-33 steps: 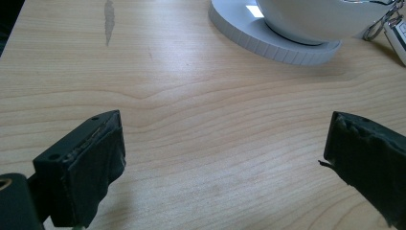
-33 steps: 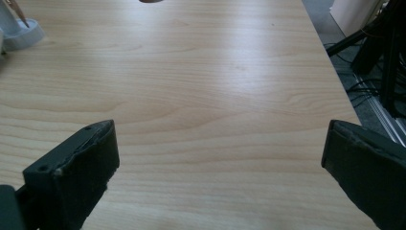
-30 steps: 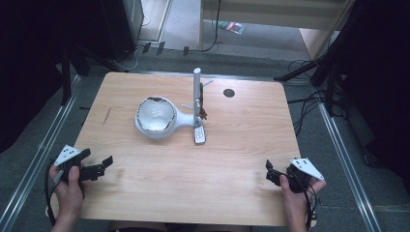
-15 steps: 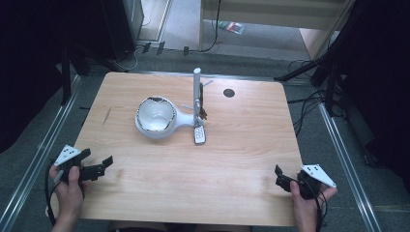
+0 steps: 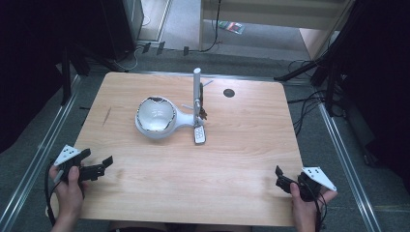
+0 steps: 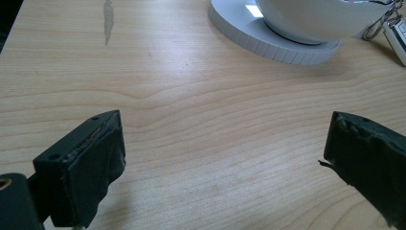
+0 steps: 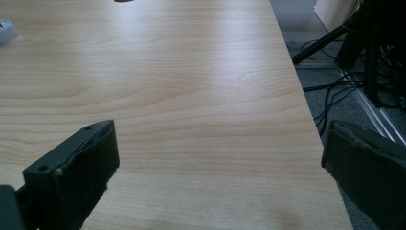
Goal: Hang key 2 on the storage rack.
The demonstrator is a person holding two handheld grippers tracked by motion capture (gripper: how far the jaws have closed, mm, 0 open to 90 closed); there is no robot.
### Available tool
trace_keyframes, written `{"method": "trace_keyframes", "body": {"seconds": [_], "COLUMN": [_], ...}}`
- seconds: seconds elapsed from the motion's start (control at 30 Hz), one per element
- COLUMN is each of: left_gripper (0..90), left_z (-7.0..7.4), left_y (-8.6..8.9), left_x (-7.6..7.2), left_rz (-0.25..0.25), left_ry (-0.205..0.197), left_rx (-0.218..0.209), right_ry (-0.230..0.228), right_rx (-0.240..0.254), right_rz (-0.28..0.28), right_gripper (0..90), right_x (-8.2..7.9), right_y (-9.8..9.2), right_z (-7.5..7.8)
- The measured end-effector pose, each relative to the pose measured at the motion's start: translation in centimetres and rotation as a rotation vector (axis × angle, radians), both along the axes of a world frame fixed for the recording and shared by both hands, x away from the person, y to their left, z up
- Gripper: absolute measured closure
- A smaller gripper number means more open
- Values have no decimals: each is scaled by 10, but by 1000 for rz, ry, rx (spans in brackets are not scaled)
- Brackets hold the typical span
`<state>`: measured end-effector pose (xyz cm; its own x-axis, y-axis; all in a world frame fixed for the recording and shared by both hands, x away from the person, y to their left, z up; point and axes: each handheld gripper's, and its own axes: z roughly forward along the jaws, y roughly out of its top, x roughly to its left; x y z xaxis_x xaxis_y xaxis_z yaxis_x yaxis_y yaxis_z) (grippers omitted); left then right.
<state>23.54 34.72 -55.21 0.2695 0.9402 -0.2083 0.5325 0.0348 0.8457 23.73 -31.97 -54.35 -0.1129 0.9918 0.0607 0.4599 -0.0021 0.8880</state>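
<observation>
Grippers rest at the near table (image 5: 232, 188) corners: left gripper (image 5: 94, 169) and right gripper (image 5: 285, 182) both gape wide, holding nothing. Farther off, mid-table, the key fob (image 5: 199, 135) lies beside the white bowl stand (image 5: 157, 118); approach low, straddling it squarely before closing.

Both hands grip their tools low at the near corners, left gripper (image 5: 96, 166) and right gripper (image 5: 283, 180) with fingers spread wide

The right gripper (image 5: 285, 182) has drawn back toward the table's near edge.
</observation>
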Motion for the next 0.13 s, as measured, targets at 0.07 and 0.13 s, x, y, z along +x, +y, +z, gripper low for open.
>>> {"method": "trace_keyframes", "body": {"seconds": [0.07,0.13], "left_gripper": [9,9], "left_z": [0,0], "left_y": [0,0], "left_x": [0,0], "left_rz": [-1,-2], "left_ry": [1,4], "left_rx": [0,-1], "right_ry": [7,8], "right_rx": [8,11], "right_rz": [0,3], "right_gripper": [0,1], "right_x": [0,-1], "right_y": [0,0], "right_z": [0,0]}}
